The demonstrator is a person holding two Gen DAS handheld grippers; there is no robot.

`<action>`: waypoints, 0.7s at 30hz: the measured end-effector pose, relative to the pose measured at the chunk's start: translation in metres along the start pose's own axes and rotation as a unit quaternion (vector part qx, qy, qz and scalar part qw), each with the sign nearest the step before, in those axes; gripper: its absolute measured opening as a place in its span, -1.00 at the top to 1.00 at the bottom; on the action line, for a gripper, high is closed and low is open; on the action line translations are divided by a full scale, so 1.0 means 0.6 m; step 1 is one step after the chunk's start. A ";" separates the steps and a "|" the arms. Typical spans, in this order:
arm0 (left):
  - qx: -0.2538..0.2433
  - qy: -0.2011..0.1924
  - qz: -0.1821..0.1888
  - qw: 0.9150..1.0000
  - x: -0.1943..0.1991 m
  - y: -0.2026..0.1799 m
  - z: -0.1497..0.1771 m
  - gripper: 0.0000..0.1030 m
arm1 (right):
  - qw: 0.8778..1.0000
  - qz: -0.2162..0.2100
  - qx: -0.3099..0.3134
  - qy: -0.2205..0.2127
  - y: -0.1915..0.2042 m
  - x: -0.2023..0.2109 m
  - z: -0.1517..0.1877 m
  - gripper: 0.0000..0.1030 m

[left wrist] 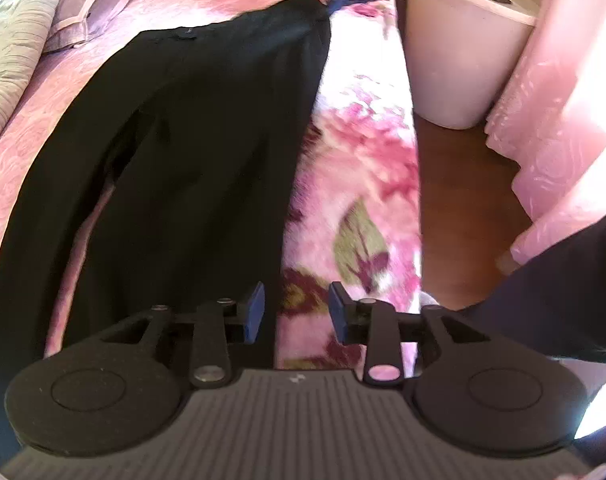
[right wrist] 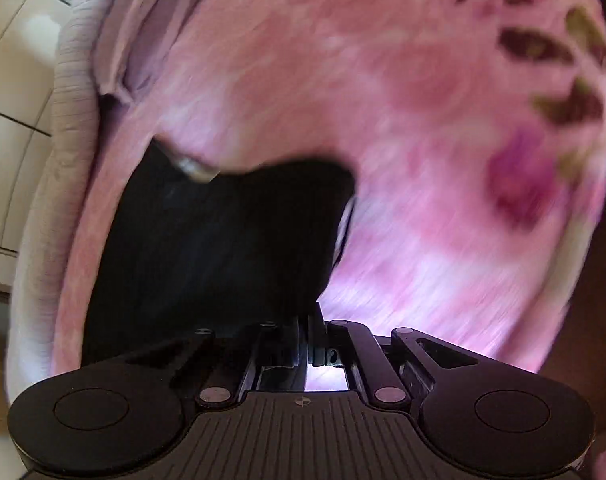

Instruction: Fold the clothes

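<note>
Black trousers (left wrist: 175, 152) pinched by right gripper (right wrist: 311, 320); left gripper (left wrist: 297, 308) parted

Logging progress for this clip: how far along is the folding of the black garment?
Early. Done: the black garment lies stretched lengthwise on the pink floral blanket. In hand: the right claw is shut on one end of it; the left claw is open, empty, beside its edge. Left: no fold shows yet.

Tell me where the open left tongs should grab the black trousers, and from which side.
Grip the near hem of the trousers, just ahead of the left tongs, coming straight forward from the bed's near side. The cloth lies flat and lengthwise there, its right edge beside the open jaws. The right tongs are probably already shut on the far end.
</note>
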State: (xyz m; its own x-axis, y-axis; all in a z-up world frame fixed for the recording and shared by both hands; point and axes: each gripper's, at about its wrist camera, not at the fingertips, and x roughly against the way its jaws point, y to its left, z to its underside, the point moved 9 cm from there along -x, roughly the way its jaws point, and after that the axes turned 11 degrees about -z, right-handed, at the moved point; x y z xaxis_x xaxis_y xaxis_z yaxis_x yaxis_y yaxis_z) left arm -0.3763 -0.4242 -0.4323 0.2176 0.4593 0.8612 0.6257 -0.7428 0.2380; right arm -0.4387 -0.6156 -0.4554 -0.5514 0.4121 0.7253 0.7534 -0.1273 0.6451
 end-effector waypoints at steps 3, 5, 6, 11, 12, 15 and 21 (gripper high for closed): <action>0.042 0.015 -0.023 0.999 -0.011 0.060 0.010 0.37 | 0.999 0.009 0.033 0.035 -0.016 -0.017 -0.006 0.97; 0.076 0.022 -0.045 0.996 -0.018 0.115 0.017 0.35 | 0.997 0.014 0.060 0.037 -0.007 -0.017 -0.004 0.96; 0.093 0.025 -0.056 0.994 -0.022 0.143 0.021 0.34 | 0.997 0.017 0.070 0.033 -0.001 -0.015 -0.004 0.95; 0.176 0.043 -0.109 0.977 -0.041 0.282 0.042 0.33 | 0.984 0.067 0.165 -0.012 0.061 0.027 0.040 0.39; 0.194 0.050 -0.100 0.975 -0.054 0.307 0.049 0.33 | 0.981 0.061 0.182 -0.011 0.080 0.030 0.060 0.33; 0.233 0.085 -0.048 0.968 -0.102 0.341 0.074 0.33 | 0.976 0.028 0.217 0.013 0.139 0.015 0.132 0.28; 0.249 0.104 0.044 0.962 -0.146 0.338 0.111 1.00 | 0.961 -0.008 0.264 0.083 0.216 -0.050 0.272 0.21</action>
State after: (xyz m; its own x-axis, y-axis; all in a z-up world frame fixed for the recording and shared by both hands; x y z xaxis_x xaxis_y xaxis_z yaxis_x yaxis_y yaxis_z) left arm -0.2185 -0.5829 -0.4896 0.1650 0.2596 0.9515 0.9043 -0.4250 -0.0408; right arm -0.2659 -0.4973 -0.4328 -0.5806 0.2545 0.7734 0.7972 0.3707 0.4764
